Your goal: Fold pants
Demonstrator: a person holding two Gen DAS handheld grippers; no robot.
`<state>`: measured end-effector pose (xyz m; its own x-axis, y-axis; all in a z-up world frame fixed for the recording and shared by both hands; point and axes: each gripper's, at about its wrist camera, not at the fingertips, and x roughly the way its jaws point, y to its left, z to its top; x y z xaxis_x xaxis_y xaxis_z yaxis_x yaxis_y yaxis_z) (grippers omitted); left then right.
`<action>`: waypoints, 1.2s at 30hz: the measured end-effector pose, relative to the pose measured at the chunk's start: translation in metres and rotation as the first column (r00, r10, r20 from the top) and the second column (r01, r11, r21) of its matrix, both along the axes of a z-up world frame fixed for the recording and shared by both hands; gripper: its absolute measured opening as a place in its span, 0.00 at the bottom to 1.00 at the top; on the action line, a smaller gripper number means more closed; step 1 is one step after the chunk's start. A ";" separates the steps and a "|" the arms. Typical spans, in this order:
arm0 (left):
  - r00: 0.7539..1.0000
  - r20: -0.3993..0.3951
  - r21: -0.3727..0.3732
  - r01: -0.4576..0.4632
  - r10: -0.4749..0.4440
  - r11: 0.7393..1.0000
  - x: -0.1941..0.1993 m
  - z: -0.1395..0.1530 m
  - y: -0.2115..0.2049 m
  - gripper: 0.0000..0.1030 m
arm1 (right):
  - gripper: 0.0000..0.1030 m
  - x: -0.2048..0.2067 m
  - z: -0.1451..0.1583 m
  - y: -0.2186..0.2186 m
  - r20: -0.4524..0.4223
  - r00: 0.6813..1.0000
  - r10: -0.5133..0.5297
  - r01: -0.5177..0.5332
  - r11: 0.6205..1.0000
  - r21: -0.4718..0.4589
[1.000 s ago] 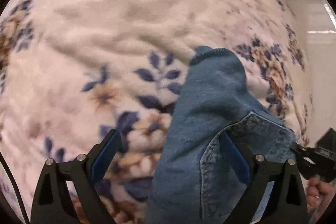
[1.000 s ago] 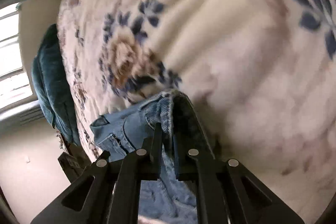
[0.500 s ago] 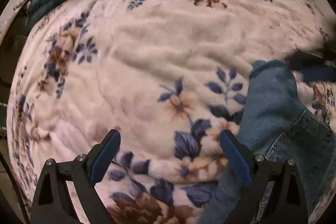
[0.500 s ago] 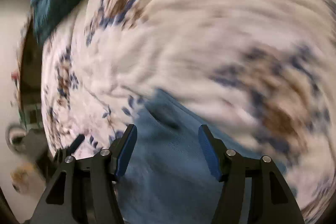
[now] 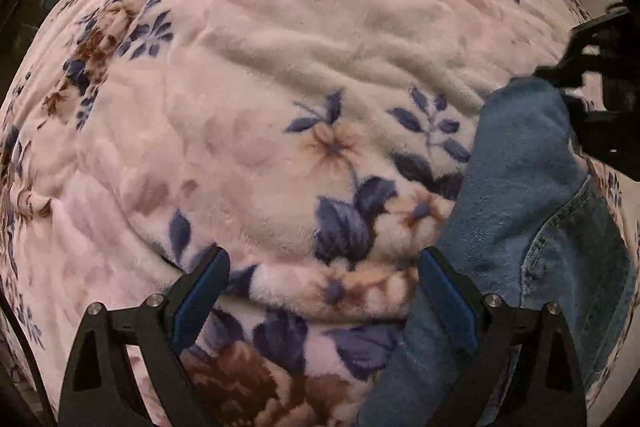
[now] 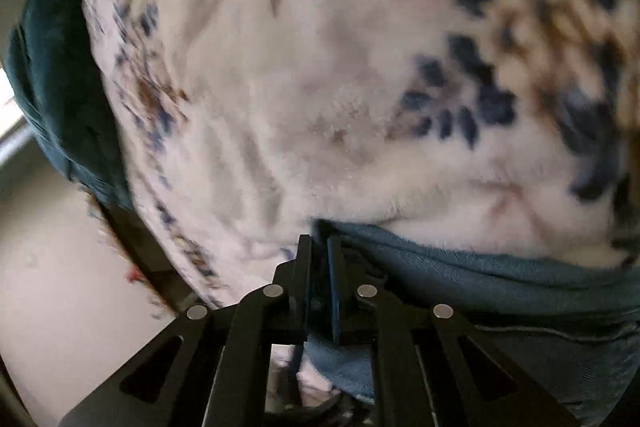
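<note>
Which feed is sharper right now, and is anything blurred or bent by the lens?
Left wrist view: sharp, evenly lit; the floral blanket bulges from fisheye distortion and the jeans show clear stitching. Right wrist view: the blanket is smeared by motion blur, though the right hand-held gripper stays crisp.

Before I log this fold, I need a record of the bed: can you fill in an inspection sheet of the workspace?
Surface: cream plush blanket with blue and brown flowers, rumpled, covering the bed.
Job's things: blue denim pants, partly folded, lying at the right of the left wrist view; a stitched seam shows.
Clutter: dark teal fabric at the blanket's far edge.
Grippers: left gripper open over bare blanket, one finger by the pants' edge; right gripper shut on the pants' edge.
Cables: a thin dark line at the lower left rim of the left wrist view may be one; cannot tell.
Surroundings: pale wall and a bright window beside the bed.
</note>
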<state>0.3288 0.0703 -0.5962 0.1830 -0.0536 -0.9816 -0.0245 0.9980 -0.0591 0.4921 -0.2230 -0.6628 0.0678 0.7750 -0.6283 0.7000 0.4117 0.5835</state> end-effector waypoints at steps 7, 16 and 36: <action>1.000 -0.016 0.016 0.012 -0.012 1.000 0.002 -0.001 0.002 0.94 | 0.55 0.041 0.046 0.045 0.078 0.870 0.486 -0.440 0.839 -0.321; 0.999 -0.016 0.045 0.038 -0.037 0.998 0.005 0.000 -0.001 0.93 | 0.08 0.050 0.005 0.070 -0.026 0.905 0.424 -0.418 0.877 -0.238; 0.999 -0.034 0.039 0.028 -0.026 0.999 0.004 -0.005 0.003 0.93 | 0.30 0.047 0.056 0.030 0.111 0.832 0.543 -0.448 0.777 -0.443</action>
